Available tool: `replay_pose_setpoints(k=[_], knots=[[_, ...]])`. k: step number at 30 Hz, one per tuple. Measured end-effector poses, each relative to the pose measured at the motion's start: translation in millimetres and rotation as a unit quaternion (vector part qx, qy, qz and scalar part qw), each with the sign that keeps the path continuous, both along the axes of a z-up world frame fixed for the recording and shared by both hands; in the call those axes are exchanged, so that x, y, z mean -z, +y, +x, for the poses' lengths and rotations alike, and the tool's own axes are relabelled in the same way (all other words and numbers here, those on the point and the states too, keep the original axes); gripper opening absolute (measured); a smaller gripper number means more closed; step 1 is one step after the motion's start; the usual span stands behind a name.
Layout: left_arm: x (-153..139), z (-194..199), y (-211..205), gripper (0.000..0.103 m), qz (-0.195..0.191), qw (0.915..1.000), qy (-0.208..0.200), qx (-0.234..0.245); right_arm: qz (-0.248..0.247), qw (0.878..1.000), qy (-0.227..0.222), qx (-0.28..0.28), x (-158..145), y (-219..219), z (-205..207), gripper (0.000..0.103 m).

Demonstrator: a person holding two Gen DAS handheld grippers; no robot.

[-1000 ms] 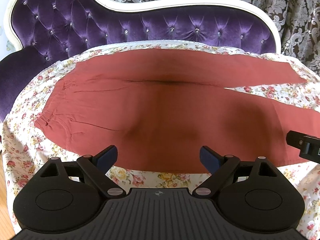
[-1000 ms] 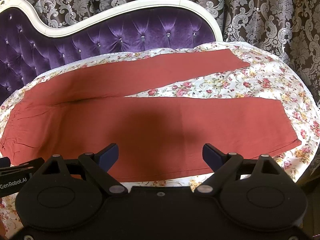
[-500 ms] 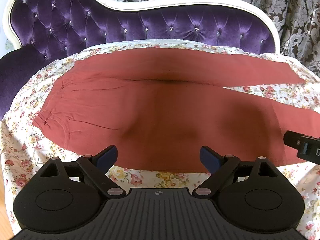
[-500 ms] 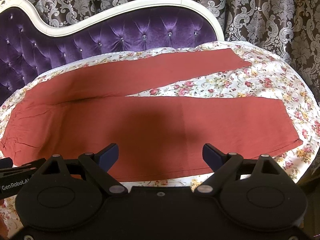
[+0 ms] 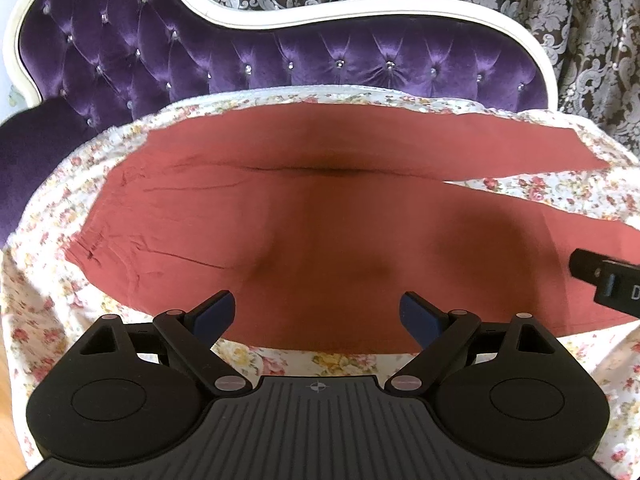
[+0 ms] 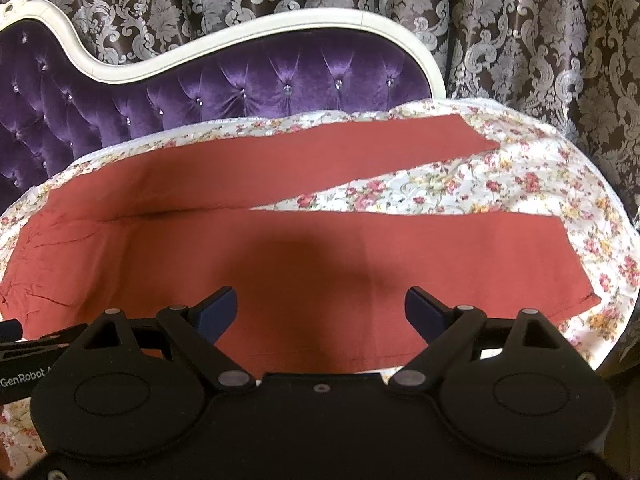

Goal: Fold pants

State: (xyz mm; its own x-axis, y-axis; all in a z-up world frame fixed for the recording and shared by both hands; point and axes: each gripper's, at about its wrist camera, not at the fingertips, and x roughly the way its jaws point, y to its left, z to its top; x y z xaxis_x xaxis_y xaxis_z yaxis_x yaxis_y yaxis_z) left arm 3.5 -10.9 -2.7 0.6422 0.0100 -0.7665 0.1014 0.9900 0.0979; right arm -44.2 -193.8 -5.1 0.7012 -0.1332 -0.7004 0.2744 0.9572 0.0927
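On the floral sheet (image 6: 500, 176) covering the purple sofa (image 5: 280, 56): rust-red pants (image 5: 320, 220), spread flat and unfolded, waistband toward the left, both legs running out to the right and parted in a narrow V with sheet showing between them. Laid out this way, most likely, so that one leg can be brought over the other along the crotch line in a single clean fold.

Above the near edge of the fabric: left claw (image 5: 318, 314), spread wide, holding nothing, poised over the seat and upper thigh region. Further along the near leg: right claw (image 6: 322, 312), likewise spread wide and empty, its fingers (image 6: 216, 312) hanging over the cloth without a visible pinch. Spaced apart, probably, to take the near edge at two places and keep the leg from sagging in the middle.

No fold made yet. Dark shadows of both tools on the cloth beneath. Behind the sofa, a damask curtain (image 6: 520, 40).
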Motion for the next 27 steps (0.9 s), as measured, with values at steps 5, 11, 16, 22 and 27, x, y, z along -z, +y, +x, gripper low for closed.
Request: replay_pose_setpoints(k=[5, 11, 16, 22, 27], knots=[[-1, 0, -3, 0.09, 0.003, 0.9999, -0.008, 0.006, -0.017, 1.0, -0.004, -0.004, 1, 6, 2, 0.091], [-1, 3, -3, 0.09, -0.005, 0.9999, 0.002, 0.015, -0.031, 0.999, -0.04, 0.005, 1, 8, 0, 0.091], [-1, 5, -3, 0.09, -0.017, 0.9997, 0.001, 0.019, -0.016, 1.0, -0.025, -0.003, 4, 2, 9, 0.09], [0, 21, 5, 0.089, -0.048, 0.9988, 0.007, 0.002, -0.024, 0.999, -0.01, -0.031, 12, 1, 23, 0.083], [7, 40, 14, 0.089, -0.064, 0.9979, 0.002, -0.007, 0.003, 0.998, -0.001, -0.06, 20, -8, 43, 0.076]])
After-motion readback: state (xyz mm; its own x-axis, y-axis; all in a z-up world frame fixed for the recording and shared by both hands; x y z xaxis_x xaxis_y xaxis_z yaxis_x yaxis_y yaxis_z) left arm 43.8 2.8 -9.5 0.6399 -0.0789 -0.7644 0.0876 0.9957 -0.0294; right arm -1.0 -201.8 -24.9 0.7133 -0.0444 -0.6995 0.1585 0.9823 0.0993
